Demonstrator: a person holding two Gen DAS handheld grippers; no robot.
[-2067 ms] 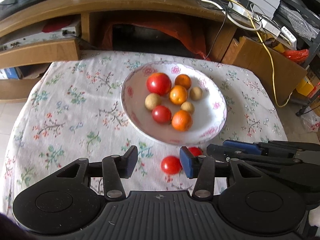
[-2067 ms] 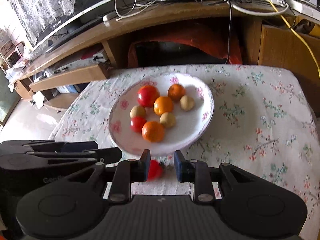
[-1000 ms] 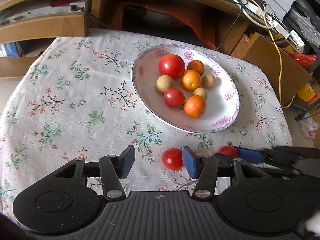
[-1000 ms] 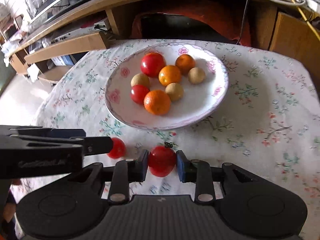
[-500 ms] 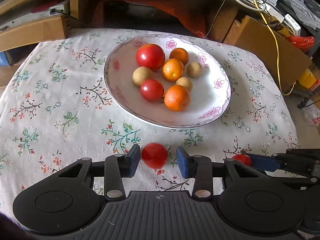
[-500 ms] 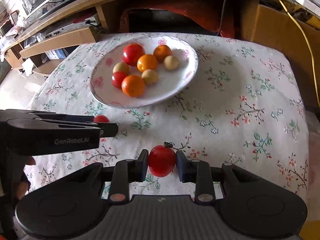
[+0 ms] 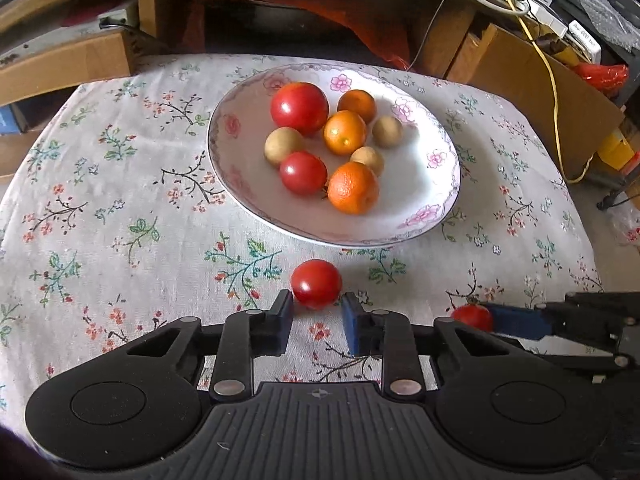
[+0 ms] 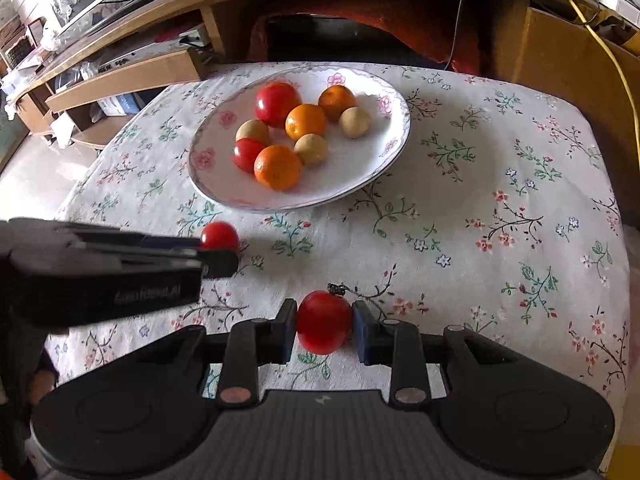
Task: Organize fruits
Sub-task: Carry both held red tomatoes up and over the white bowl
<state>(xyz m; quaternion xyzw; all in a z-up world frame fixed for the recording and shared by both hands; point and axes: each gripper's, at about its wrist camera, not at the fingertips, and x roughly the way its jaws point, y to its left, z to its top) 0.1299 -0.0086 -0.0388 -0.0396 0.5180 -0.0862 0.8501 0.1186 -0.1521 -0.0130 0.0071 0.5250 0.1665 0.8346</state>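
A white floral plate (image 7: 434,184) (image 8: 384,156) holds several fruits: red tomatoes, oranges and small tan fruits. A loose red tomato (image 7: 316,283) (image 8: 219,235) lies on the tablecloth in front of the plate. My left gripper (image 7: 316,322) is open, its fingertips just short of this tomato on either side. My right gripper (image 8: 324,330) is shut on another red tomato (image 8: 324,322) with a dark stem, held above the cloth; this tomato also shows in the left wrist view (image 7: 472,317), to the right.
The table is covered by a floral cloth (image 7: 120,208). Behind it stand a wooden TV bench (image 8: 132,76), a cardboard box (image 7: 532,76) and loose cables (image 7: 548,64). The table edge drops off at left and right.
My right gripper closed on the stemmed tomato and carried it up and to the right. My left gripper moved in on the loose tomato, its fingers drawing closer together.
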